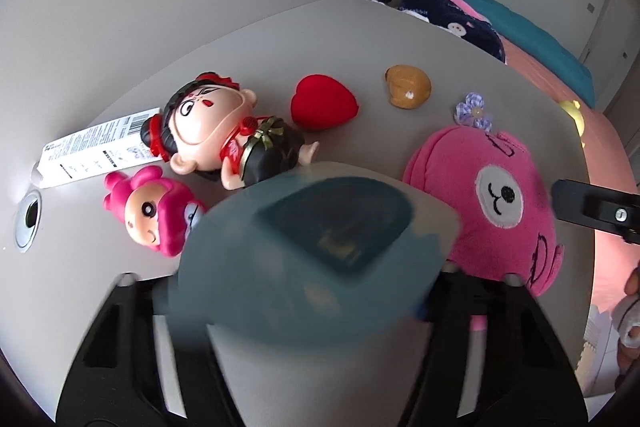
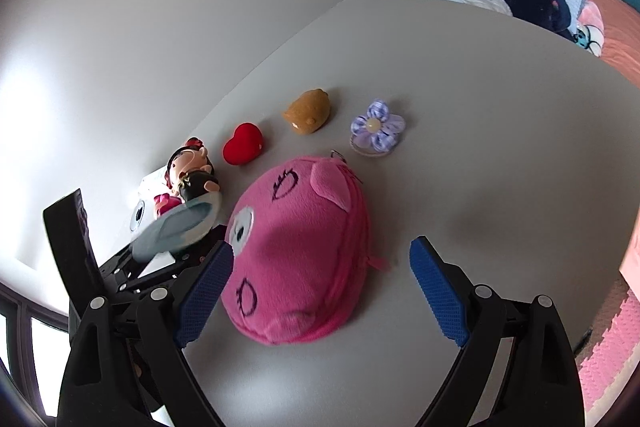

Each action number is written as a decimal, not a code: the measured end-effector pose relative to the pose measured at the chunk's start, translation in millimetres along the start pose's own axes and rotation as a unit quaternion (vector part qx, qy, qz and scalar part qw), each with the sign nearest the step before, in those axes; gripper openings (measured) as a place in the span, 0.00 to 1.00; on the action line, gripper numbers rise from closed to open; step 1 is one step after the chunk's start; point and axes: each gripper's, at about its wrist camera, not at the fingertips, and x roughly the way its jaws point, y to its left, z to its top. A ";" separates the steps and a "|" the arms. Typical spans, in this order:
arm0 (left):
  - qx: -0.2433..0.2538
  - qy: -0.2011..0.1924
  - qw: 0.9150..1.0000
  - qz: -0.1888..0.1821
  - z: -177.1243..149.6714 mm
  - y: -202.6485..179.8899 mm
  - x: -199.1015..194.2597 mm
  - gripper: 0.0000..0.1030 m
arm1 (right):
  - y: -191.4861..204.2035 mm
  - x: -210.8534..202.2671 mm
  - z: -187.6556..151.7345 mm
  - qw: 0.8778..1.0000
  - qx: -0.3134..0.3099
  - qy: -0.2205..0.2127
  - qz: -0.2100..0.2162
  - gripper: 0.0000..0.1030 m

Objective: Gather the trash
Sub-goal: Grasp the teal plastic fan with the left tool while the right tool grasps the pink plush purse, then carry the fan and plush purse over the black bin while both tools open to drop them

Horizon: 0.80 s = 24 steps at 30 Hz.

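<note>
Nearest to me, my left gripper [image 1: 304,291] has a blurred blue-grey translucent scrap [image 1: 312,247], probably a plastic wrapper, sitting between its black arms. The pads are hidden behind it, so I cannot tell whether they press on it. In the right wrist view that same scrap sticks up from the left tool. My right gripper [image 2: 320,291] is spread wide, its blue textured pads either side of the pink plush pig-faced pouch [image 2: 304,259] but not gripping it. Past that on the grey table [image 2: 480,155] lie a dark-haired figurine in red and black [image 1: 224,135], a small pink-haired doll [image 1: 156,211], a white printed box [image 1: 92,151], a red velvet heart [image 1: 322,105], a tan bear-shaped toy [image 1: 408,87] and a lilac fabric flower [image 2: 378,127]. I judge this the pick-up step. Next I need the scrap held firmly and lifted clear, and no bin shows here.
</note>
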 end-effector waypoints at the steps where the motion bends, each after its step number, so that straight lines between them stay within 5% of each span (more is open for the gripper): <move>1: 0.002 0.002 1.000 0.002 -0.8 0.6 1.0 0.45 | 0.6 5.7 1.9 1.000 0.002 0.001 0.004 0.88; 11: -0.016 -0.002 1.000 -0.007 -0.6 17.9 -0.6 0.44 | 8.2 37.1 12.0 1.000 -0.004 -0.001 0.016 0.83; 19: -0.019 0.002 1.000 -0.014 -0.4 21.6 -1.9 0.44 | 12.1 42.0 15.4 0.999 -0.010 0.005 0.044 0.56; 24: -0.008 -0.012 1.000 -0.012 2.7 18.4 -17.2 0.44 | 20.8 19.3 10.6 0.999 -0.031 -0.018 0.037 0.54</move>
